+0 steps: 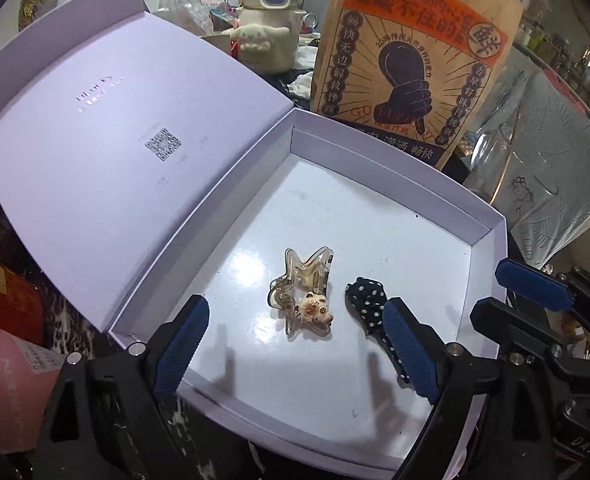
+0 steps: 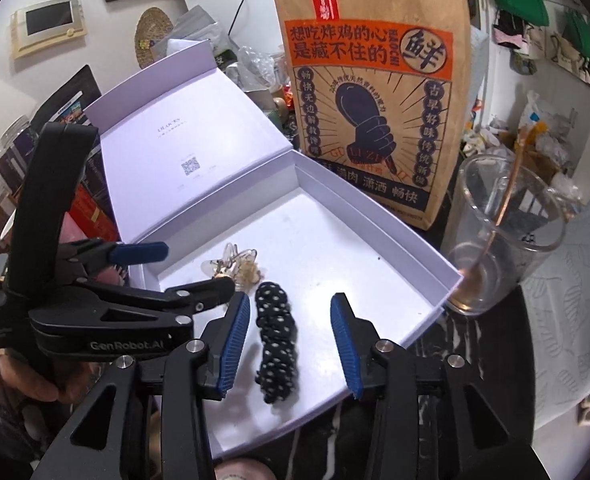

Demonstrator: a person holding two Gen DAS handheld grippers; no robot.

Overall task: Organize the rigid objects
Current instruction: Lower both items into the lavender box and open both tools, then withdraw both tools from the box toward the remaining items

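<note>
A white box [image 1: 379, 146] lies with its lid [image 1: 107, 152] folded back to the left. On its floor rest a clear star-shaped hair clip [image 1: 301, 294] with a small cat charm and, just to its right, a black polka-dot hair clip [image 1: 367, 302]. My left gripper [image 1: 295, 346] stands open over the star clip without touching it. In the right wrist view the polka-dot clip [image 2: 275, 340] lies on the box [image 2: 375, 210] floor between the blue pads of my right gripper [image 2: 291, 344], which is open, the pads clear of the clip. The star clip [image 2: 239, 266] is partly hidden behind the left gripper [image 2: 195, 270].
A tall brown paper bag [image 2: 371, 112] stands right behind the box. A glass beaker [image 2: 495, 236] with a stick in it sits at the box's right corner. A cream kettle [image 1: 271, 36] with a plush cover is at the back, a pink box [image 1: 7, 384] at the left.
</note>
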